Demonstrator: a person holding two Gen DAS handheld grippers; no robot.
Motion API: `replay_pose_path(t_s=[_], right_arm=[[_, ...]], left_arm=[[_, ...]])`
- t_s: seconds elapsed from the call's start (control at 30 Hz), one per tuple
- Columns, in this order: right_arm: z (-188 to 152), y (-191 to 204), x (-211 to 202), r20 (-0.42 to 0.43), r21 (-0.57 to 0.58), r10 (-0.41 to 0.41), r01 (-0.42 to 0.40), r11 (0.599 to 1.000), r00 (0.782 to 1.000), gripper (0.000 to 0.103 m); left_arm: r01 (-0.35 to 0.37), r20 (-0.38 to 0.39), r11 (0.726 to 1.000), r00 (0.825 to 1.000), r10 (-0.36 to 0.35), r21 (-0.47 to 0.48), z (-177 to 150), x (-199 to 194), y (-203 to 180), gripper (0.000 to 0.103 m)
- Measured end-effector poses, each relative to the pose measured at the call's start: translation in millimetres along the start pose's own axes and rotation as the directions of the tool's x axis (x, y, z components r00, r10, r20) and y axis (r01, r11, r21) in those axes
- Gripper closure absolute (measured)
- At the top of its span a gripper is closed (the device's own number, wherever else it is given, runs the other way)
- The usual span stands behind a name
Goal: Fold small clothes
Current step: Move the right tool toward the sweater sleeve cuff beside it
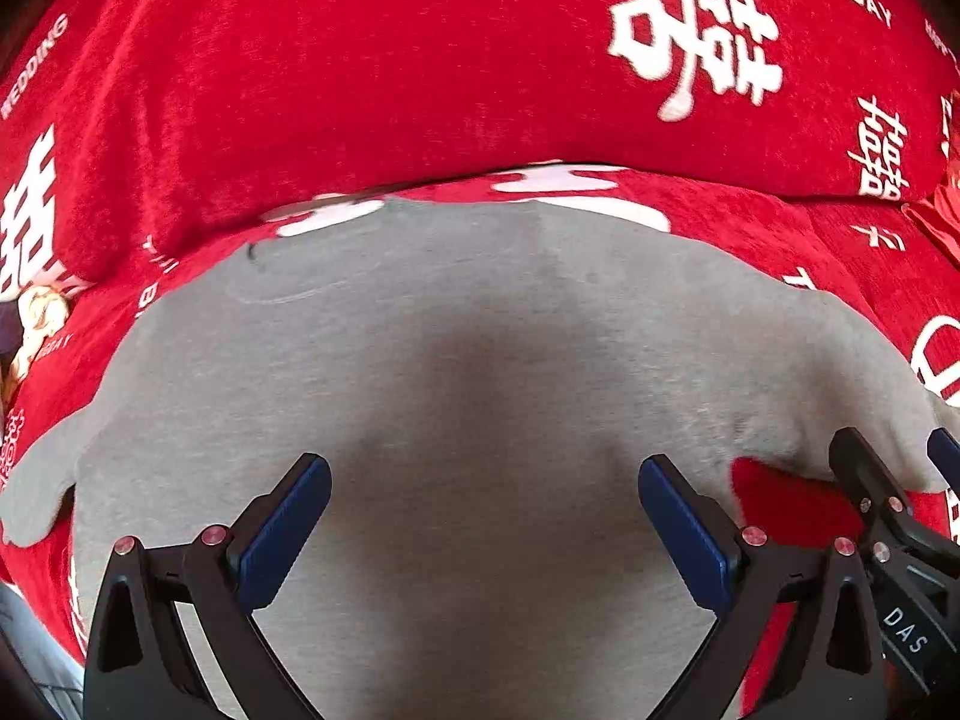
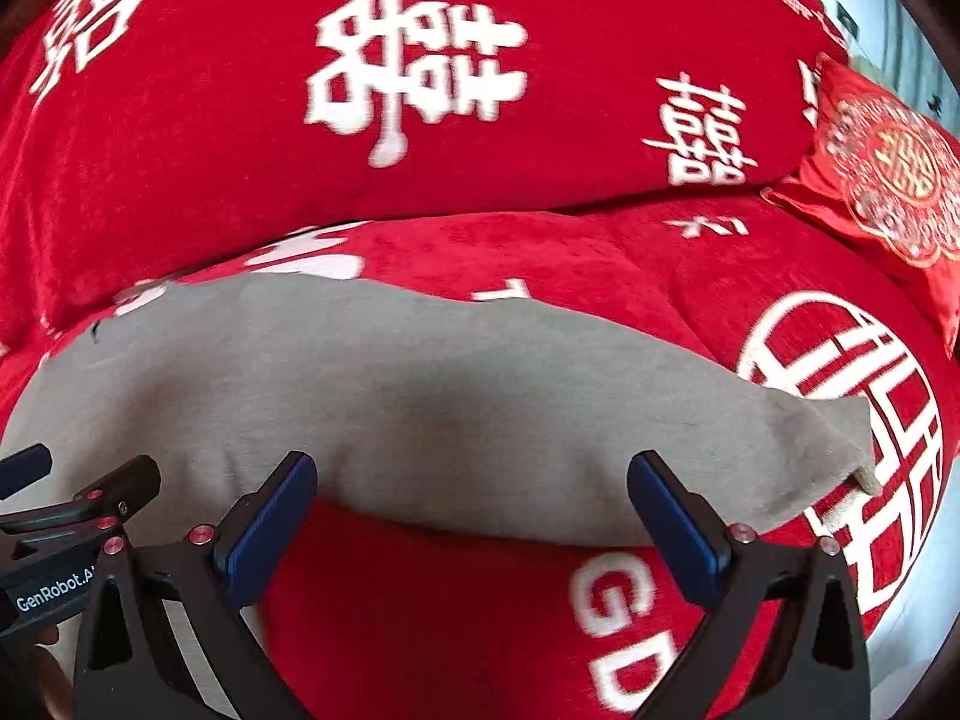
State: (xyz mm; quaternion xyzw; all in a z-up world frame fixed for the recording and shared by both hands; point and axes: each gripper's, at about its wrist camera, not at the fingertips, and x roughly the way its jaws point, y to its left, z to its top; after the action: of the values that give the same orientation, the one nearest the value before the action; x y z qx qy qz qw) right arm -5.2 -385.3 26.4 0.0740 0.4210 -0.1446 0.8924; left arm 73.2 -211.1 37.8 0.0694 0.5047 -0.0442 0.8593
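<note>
Both tools, left [image 1: 485, 516] and right [image 2: 472, 513], gape over the grey garment [image 1: 456, 372]; only the right view shows the embroidered cushion [image 2: 888, 180].

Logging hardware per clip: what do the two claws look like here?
Both match: the left claw and right claw have black angular frames, dark blue flat pads and small red rivets. White lettering marks the bodies: "GenRobot.A" on the left, "DAS" on the right. No cables or sleeves visible.

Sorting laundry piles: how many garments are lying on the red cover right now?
1: a single grey garment spread on the red cover, in front of both open tools. Anything folded underneath it would be hidden.
</note>
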Motion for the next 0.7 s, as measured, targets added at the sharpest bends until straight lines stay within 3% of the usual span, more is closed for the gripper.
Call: replay_pose_path(t_s=[0.33,0.7], right_arm=[[-5.8,-62.3,9.6,-0.018,0.099,-0.042,0.043,0.994,0.999,0.000],[-17.6,-113.5,-9.4,-0.006,0.163,-0.077,0.077,0.984,0.997,0.000]], left_arm=[[0.023,-0.009,0.999,1.000,-0.022,0.048,10.3,1.0,-48.6,0.000],[0.036,-0.004,0.991,0.999,-0.036,0.126,17.9,-0.5,-101.1,0.000]])
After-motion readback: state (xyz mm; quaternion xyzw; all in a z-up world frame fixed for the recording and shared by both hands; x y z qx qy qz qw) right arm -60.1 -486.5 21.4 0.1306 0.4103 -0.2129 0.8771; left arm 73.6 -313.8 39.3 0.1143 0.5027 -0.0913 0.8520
